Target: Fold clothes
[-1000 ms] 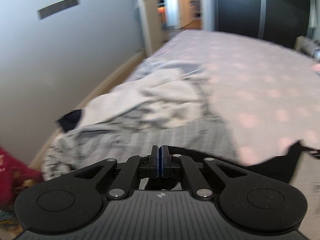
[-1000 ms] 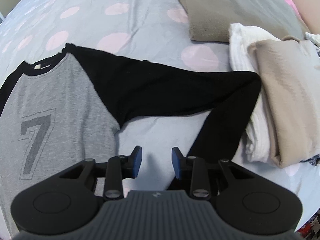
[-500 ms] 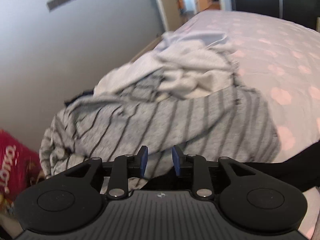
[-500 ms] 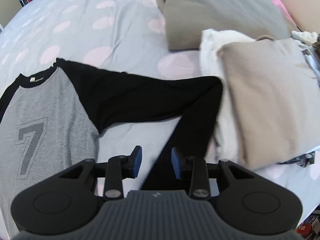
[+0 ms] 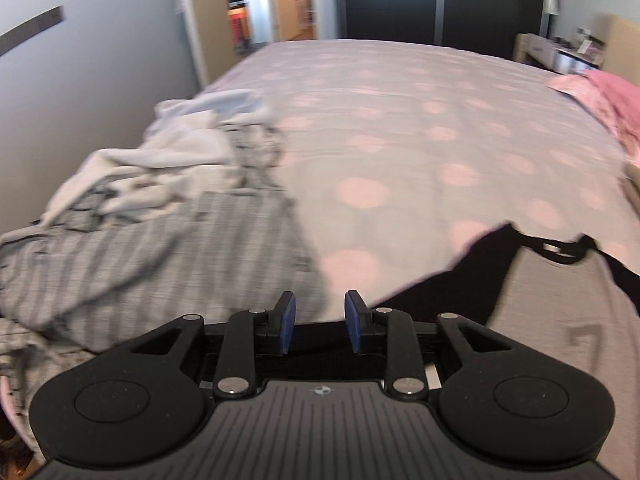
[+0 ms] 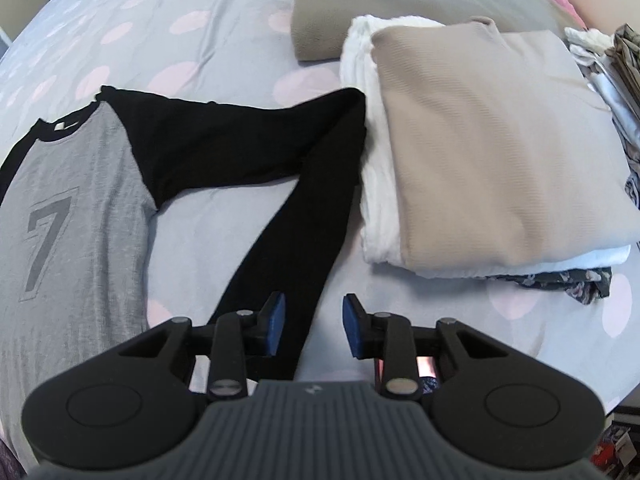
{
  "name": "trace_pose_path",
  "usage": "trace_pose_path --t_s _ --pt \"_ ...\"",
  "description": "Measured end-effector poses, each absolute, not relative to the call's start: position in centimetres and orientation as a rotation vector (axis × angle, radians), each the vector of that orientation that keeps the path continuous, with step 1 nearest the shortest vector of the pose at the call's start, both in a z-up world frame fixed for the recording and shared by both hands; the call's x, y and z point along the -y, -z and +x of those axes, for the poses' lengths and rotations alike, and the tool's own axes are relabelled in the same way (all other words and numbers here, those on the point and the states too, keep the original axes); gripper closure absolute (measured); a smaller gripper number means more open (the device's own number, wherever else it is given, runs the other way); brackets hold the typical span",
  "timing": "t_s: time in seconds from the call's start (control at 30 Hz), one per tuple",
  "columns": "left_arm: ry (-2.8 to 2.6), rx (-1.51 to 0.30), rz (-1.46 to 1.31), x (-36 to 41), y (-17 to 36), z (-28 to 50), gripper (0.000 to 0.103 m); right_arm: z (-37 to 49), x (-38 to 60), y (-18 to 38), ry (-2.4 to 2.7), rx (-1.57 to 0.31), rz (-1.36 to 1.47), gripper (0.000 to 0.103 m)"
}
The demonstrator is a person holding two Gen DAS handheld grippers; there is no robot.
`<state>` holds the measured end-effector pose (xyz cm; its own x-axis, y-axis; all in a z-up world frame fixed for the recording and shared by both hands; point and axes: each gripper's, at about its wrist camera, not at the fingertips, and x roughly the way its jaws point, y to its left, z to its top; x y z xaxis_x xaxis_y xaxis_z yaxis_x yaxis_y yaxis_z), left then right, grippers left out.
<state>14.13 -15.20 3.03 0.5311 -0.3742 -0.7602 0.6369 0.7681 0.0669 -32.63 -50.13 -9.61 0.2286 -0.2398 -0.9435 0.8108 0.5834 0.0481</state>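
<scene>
A grey shirt [image 6: 72, 208] with a "7" and black sleeves lies flat on the bed. Its right black sleeve [image 6: 296, 216] bends at the elbow and runs down toward my right gripper [image 6: 313, 324], which stands open just above the sleeve's lower end, holding nothing. In the left wrist view the same shirt [image 5: 560, 304] lies at the lower right, its other black sleeve [image 5: 432, 288] stretching toward my left gripper [image 5: 320, 322]. That gripper is open and empty, hovering over the sleeve's edge.
A heap of unfolded clothes, striped grey [image 5: 132, 252] and white [image 5: 168, 160], fills the bed's left side. Folded stacks sit right of the sleeve: beige on white [image 6: 492, 152], and an olive-grey one [image 6: 384, 4] behind. The spotted bedsheet [image 5: 400, 132] stretches beyond.
My left gripper went from shut to open and swung right, from the striped heap toward the shirt. My right gripper stayed open and shifted right, over the black sleeve's lower end.
</scene>
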Motion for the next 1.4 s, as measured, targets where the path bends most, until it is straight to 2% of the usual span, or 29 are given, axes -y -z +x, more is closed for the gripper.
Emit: trace_pose_path --t_s 0.2,0.5,0.83,0.9,0.97,1.03,1.4 --pt "0.695 -0.814 0.424 17.9 -1.2 11.2 0.078 -31.8 49.7 9.5 0.789 -1.121 0.575 0.068" --pt "0.637 -0.882 0.425 17.5 0.1 12.0 0.078 -31.9 49.8 10.8 0.813 -1.172 0.598 0.068" --pt "0.656 -0.860 0.458 18.0 0.0 11.5 0.078 -31.7 49.3 14.2 0.794 -1.275 0.647 0.069" --pt "0.659 -0.861 0.462 18.1 0.0 11.5 0.078 -31.7 49.2 14.7 0.788 -1.278 0.662 0.072" --pt "0.663 -0.862 0.464 18.2 0.0 11.4 0.078 -31.9 49.1 13.9 0.803 -1.263 0.646 0.095" --pt "0.663 -0.860 0.466 18.2 0.0 11.4 0.078 -32.1 49.0 12.6 0.825 -1.243 0.620 0.101" --pt "0.661 -0.883 0.453 18.3 0.1 11.6 0.078 -33.1 49.3 4.8 0.938 -1.126 0.474 0.101"
